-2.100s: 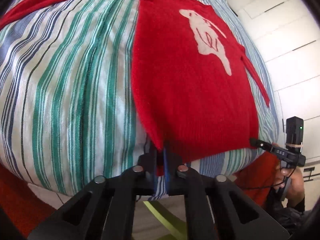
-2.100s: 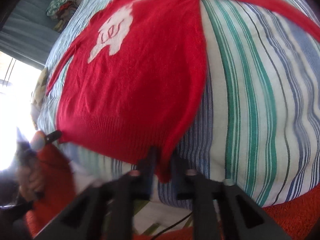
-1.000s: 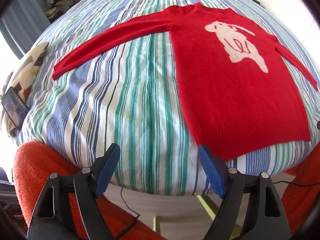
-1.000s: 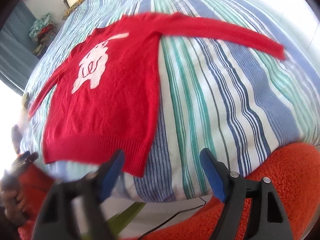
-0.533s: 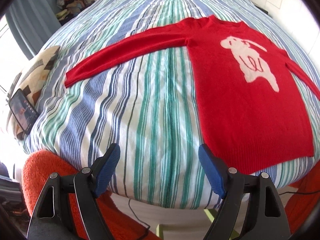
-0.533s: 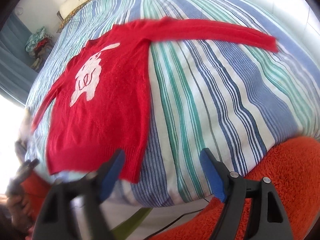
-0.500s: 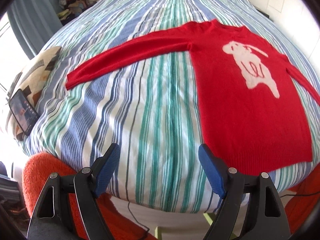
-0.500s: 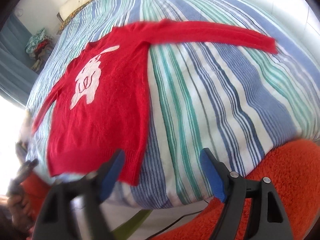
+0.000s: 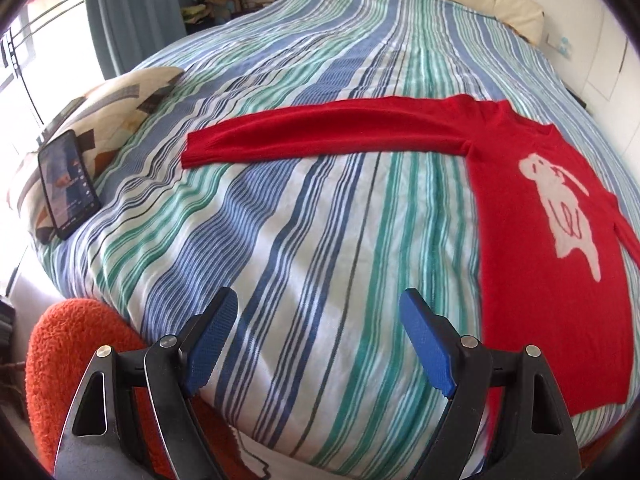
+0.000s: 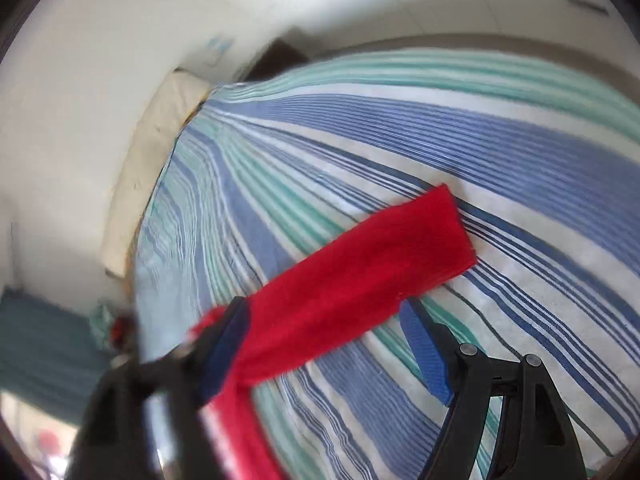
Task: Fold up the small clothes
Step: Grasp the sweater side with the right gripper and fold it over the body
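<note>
Sweater lies flat on striped bed; left tongs and right tongs gape, gripping nothing

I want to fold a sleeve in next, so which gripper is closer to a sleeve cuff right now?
Right. The right gripper is open with a red sleeve running between its fingers, its cuff just ahead. The left gripper hangs open at the bed's near edge, far from its cuff.
</note>
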`<control>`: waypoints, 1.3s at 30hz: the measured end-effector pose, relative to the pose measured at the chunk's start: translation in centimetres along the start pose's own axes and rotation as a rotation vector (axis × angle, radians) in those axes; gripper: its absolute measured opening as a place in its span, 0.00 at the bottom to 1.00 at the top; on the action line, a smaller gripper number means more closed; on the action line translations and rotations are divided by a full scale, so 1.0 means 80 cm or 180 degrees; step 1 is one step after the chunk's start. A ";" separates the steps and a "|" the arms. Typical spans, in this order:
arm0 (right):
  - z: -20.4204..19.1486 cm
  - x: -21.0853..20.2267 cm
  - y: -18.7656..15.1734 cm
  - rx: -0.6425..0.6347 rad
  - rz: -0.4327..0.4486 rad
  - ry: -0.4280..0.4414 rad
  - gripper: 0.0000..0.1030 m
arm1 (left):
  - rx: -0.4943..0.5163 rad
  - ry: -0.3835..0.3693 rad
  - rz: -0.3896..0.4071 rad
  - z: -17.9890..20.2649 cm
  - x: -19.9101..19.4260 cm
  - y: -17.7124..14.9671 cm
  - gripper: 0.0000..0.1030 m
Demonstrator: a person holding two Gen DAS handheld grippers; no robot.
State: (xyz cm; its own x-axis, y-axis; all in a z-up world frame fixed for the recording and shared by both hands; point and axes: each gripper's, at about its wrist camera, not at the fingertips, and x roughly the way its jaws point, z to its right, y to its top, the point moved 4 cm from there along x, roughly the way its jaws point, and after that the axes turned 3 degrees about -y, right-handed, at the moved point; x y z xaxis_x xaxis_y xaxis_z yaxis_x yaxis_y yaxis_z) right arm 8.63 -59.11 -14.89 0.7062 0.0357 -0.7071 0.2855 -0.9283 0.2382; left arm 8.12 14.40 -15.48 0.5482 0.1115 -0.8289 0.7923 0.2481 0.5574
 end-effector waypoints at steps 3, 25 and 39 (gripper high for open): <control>0.039 0.032 0.001 0.0438 -0.0132 -0.0035 0.74 | -0.0103 -0.0004 -0.0015 -0.005 0.003 0.002 0.82; -0.292 0.023 -0.017 -0.1824 0.0493 0.0245 0.07 | 0.0043 -0.0087 -0.0147 0.012 0.026 -0.002 0.82; -0.500 0.234 -0.370 -0.3468 -0.1023 0.0838 0.86 | -0.0237 -0.0163 -0.0226 -0.010 0.031 -0.002 0.82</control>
State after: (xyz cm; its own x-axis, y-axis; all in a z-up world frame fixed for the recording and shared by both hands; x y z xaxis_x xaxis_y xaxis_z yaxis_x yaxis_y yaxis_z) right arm 39.37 -16.17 -8.54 0.5763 0.4060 -0.7093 0.7908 -0.0580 0.6093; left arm 9.15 15.40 -17.63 0.5058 0.0423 -0.8616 0.8087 0.3245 0.4906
